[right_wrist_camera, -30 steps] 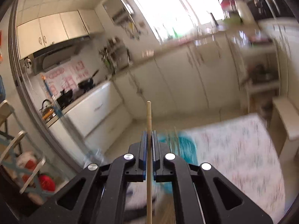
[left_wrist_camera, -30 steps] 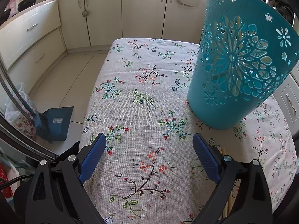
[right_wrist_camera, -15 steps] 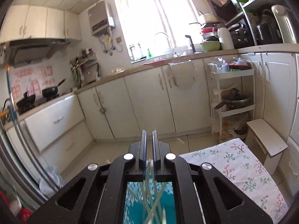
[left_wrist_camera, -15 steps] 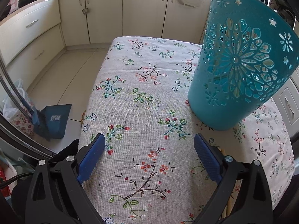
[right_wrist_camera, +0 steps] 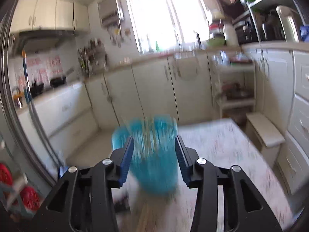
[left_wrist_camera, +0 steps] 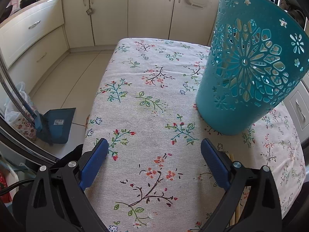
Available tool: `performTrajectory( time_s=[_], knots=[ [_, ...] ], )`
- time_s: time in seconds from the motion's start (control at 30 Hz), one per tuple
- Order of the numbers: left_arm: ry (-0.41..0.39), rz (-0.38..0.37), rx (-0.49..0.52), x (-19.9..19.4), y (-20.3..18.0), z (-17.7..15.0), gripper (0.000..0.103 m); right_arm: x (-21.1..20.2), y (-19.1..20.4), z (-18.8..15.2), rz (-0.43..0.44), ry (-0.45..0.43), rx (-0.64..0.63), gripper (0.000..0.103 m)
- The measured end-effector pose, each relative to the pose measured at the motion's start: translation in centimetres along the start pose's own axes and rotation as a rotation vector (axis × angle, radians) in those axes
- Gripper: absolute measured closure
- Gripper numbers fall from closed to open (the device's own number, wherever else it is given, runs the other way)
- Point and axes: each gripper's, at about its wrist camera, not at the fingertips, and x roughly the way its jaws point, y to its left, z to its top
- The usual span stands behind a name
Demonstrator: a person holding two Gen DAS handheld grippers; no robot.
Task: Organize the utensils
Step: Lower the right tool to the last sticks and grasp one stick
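A cream-cabinet kitchen surrounds a table under a floral tablecloth point(left_wrist_camera: 135, 116), where a teal cut-out basket point(left_wrist_camera: 249, 81) stands. The right gripper point(right_wrist_camera: 154, 150), its jaws just parted and empty, faces the blurred basket; the left gripper point(left_wrist_camera: 153, 150) hangs wide open, empty, chopsticks point(left_wrist_camera: 238, 208) lying beside it.

Left wrist view close, angled down at table point(left_wrist_camera: 146, 116), right wrist view shallower, both sharing basket point(left_wrist_camera: 251, 73).
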Motion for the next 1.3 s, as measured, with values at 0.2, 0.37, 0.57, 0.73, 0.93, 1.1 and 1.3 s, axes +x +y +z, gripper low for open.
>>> performTrajectory(
  time_s=[0.2, 0.37, 0.57, 0.73, 0.93, 1.1, 1.3],
  knots=[
    [-0.021, 0.01, -0.029, -0.3, 0.6, 0.0, 0.01, 4.4, -1.0, -8.2, 0.009, 0.364, 0.054, 0.071],
    [-0.019, 0.006, -0.048, -0.2, 1.1, 0.1, 0.01, 6.5, 0.5, -9.8, 0.049, 0.437, 0.003, 0.074],
    [-0.016, 0.001, -0.042, -0.2, 1.1, 0.1, 0.01, 8.4, 1.4, -10.3, 0.034, 0.476, -0.045, 0.079],
    [-0.012, -0.002, -0.045, -0.2, 1.1, 0.1, 0.01, 8.9, 1.9, -10.4, -0.005, 0.475, -0.114, 0.083],
    [-0.028, -0.014, 0.016, -0.5, 0.1, -0.1, 0.01, 8.0, -0.8, -10.1, -0.049, 0.485, -0.108, 0.097],
    [-0.017, -0.029, 0.143, -1.4, -2.3, -1.3, 0.01, 5.9, -4.5, -10.3, -0.078, 0.459, -0.03, 0.097],
    [0.02, -0.031, 0.181, -2.0, -4.3, -2.7, 0.01, 6.0, -5.4, -10.1, -0.044, 0.452, 0.021, 0.097]
  ],
)
